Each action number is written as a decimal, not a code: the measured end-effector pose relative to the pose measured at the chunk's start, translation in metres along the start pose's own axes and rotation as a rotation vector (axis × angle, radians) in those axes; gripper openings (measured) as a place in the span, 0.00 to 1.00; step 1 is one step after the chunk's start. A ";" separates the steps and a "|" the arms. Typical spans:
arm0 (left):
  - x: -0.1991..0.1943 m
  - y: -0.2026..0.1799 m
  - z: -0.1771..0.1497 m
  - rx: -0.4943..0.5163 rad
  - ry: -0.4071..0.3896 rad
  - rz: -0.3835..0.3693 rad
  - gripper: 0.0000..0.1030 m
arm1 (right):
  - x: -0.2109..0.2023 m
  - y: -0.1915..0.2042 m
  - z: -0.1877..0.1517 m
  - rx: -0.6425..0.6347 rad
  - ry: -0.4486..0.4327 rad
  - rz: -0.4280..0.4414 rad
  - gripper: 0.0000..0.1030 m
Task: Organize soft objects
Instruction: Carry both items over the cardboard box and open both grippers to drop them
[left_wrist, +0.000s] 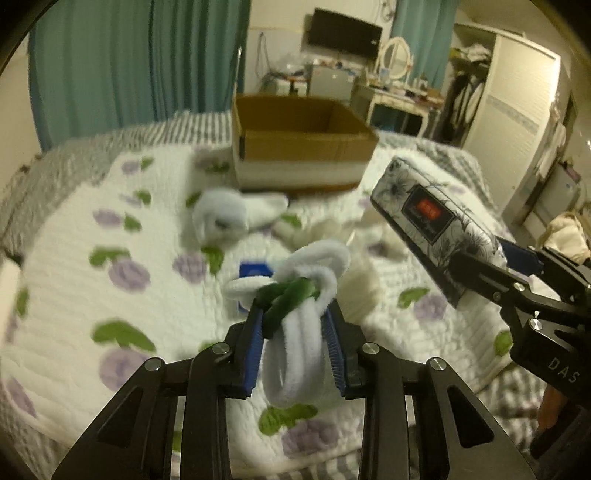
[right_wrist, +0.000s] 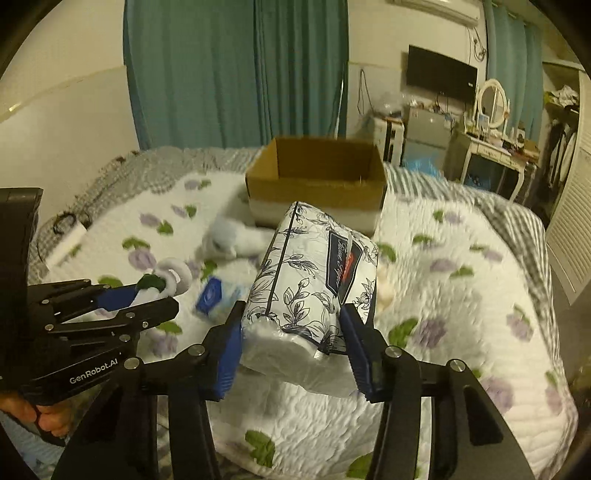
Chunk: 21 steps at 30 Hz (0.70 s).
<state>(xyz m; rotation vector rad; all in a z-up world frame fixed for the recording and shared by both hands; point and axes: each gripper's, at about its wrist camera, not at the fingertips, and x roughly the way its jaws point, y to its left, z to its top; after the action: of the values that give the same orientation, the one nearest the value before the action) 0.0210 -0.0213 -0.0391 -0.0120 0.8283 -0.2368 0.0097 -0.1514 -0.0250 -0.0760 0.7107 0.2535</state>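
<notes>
My left gripper (left_wrist: 293, 317) is shut on a white fuzzy loop toy with a green knot (left_wrist: 295, 295), held above the floral quilt (left_wrist: 74, 258); it also shows in the right wrist view (right_wrist: 159, 284). My right gripper (right_wrist: 291, 328) is shut on a floral-print tissue pack (right_wrist: 314, 277), held above the quilt; the pack also shows in the left wrist view (left_wrist: 436, 221). An open cardboard box (left_wrist: 299, 140) stands at the far side of the bed (right_wrist: 317, 173). A white plush toy (left_wrist: 225, 218) lies in front of the box.
A small blue-labelled packet (right_wrist: 210, 295) lies on the quilt between the grippers. More pale soft items (left_wrist: 325, 229) lie near the plush. Teal curtains (left_wrist: 129, 62) hang behind the bed; a dressing table (right_wrist: 491, 147) and wardrobe (left_wrist: 517, 92) stand at the right.
</notes>
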 end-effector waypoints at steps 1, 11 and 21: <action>-0.003 -0.002 0.005 0.005 -0.008 -0.005 0.30 | -0.004 -0.002 0.007 0.002 -0.013 0.004 0.49; -0.018 -0.010 0.085 0.084 -0.127 0.057 0.30 | -0.017 -0.022 0.106 -0.033 -0.124 0.005 0.49; 0.035 0.003 0.169 0.077 -0.137 0.051 0.30 | 0.051 -0.047 0.195 -0.006 -0.106 0.039 0.49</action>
<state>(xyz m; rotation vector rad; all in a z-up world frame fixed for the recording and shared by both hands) 0.1676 -0.0397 0.0500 0.0645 0.6814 -0.2168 0.1827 -0.1566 0.0880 -0.0543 0.6060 0.2950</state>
